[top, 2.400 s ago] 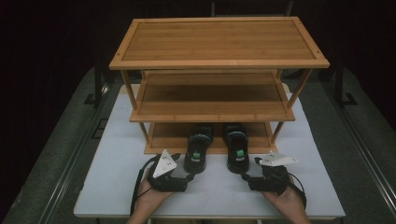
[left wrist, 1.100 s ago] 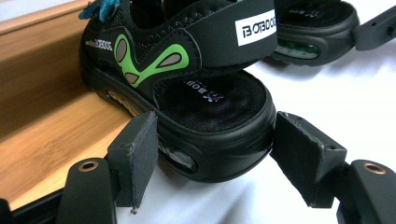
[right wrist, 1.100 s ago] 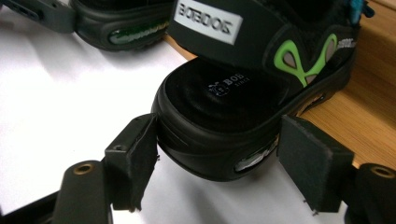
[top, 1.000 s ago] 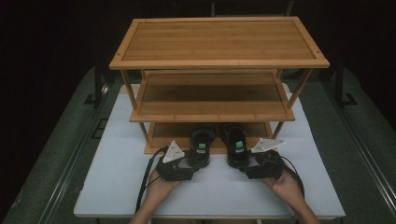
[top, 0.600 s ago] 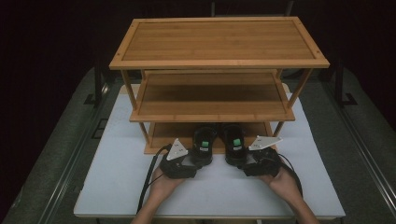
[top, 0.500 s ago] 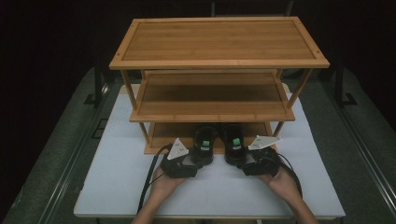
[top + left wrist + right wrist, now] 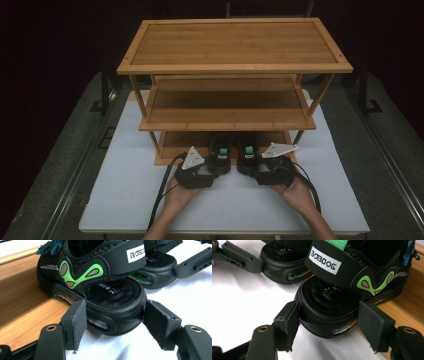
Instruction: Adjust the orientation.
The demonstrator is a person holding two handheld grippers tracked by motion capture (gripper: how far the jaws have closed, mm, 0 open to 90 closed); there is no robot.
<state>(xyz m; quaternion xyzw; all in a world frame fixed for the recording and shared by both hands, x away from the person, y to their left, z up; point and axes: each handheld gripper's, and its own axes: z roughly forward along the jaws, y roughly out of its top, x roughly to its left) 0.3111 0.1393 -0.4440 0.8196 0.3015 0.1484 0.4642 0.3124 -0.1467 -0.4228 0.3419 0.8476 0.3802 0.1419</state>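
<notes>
Two black sandals with green trim lie side by side, toes on the rack's bottom shelf (image 7: 182, 142) and heels out over the white table. My left gripper (image 7: 214, 169) straddles the heel of the left sandal (image 7: 220, 148). In the left gripper view its jaws (image 7: 115, 320) have just been closing, and both pads touch that heel (image 7: 117, 312). My right gripper (image 7: 253, 169) takes the right sandal (image 7: 248, 148) the same way. Its jaws (image 7: 328, 320) have also been closing, pads against the heel (image 7: 324, 312).
A three-tier bamboo rack (image 7: 235, 45) stands on the white table (image 7: 125, 195); its middle shelf (image 7: 227, 107) overhangs the sandals' toes. Each gripper view shows the other sandal (image 7: 155, 270) (image 7: 282, 260) close beside, with the other gripper's jaw just beyond. Black cables trail toward the table's front edge.
Both hands have come forward toward the rack, bringing the grippers up around the sandals' heels. The sandals sit slightly farther in under the middle shelf than before.
</notes>
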